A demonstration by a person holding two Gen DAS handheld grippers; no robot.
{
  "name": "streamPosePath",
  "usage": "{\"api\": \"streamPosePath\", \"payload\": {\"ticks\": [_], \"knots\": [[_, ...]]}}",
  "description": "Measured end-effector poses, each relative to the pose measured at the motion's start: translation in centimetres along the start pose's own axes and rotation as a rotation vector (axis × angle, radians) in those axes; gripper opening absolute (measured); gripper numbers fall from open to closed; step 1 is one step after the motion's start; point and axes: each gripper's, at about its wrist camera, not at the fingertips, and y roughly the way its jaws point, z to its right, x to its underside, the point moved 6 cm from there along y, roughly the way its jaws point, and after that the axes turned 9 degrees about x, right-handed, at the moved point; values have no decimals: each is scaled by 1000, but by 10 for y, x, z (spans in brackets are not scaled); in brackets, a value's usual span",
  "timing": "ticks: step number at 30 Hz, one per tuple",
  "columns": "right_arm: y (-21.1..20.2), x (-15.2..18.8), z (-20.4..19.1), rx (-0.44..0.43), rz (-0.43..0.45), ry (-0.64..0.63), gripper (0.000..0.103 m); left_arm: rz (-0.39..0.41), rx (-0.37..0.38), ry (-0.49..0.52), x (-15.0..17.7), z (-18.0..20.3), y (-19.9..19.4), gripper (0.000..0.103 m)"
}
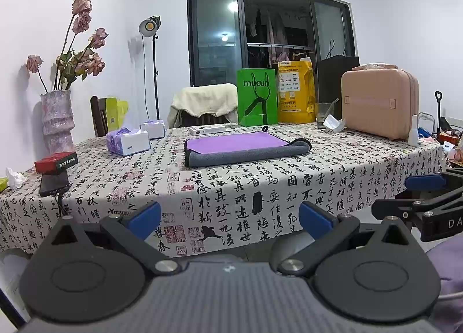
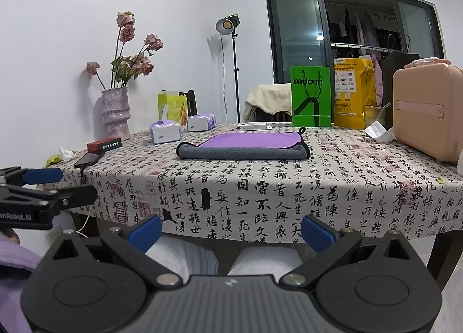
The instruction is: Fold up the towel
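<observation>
- The towel [image 1: 246, 148], purple on top with a grey underside turned up along its near edge, is lying flat on the surface [image 1: 318, 177], which is covered by a calligraphy-print cloth.
- From the left wrist view, the towel is sitting at 12 o'clock beyond the left gripper [image 1: 230, 216], well apart from its blue fingers [image 1: 144, 218].
- The left gripper's fingers are standing wide apart and are gripping nothing, hovering short of the surface's near edge.
- From the right wrist view, the towel [image 2: 246, 146] is lying at 12 o'clock ahead of the right gripper [image 2: 231, 231], again well apart from the fingers [image 2: 317, 233].
- The right gripper's fingers are also spread wide and are carrying nothing.
- Each gripper is showing in the other's view: the right one at 3 o'clock, the left one at 9 o'clock.
- A green bag [image 1: 256, 100] is standing behind the towel at 12 o'clock, and tissue packs [image 1: 127, 142] are sitting at its 9 o'clock.
</observation>
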Motion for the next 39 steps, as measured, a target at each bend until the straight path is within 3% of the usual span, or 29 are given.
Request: {"api": "streamPosePath", "payload": {"ticks": [14,19,27,39], "knots": [[8,-3,-2,-6,0,-4,103,-6,9,18,-2,-1,9,103],[23,-9,4,28,19,-24,103,-13,-27,18,-5,-11,23,103],[56,-16,20,60,-20,-3,103,-36,-69,-23,-18,-41,59,103],[109,-40,31,78,-51,21,103,-65,-71,-48,-42,-63,116,103]]}}
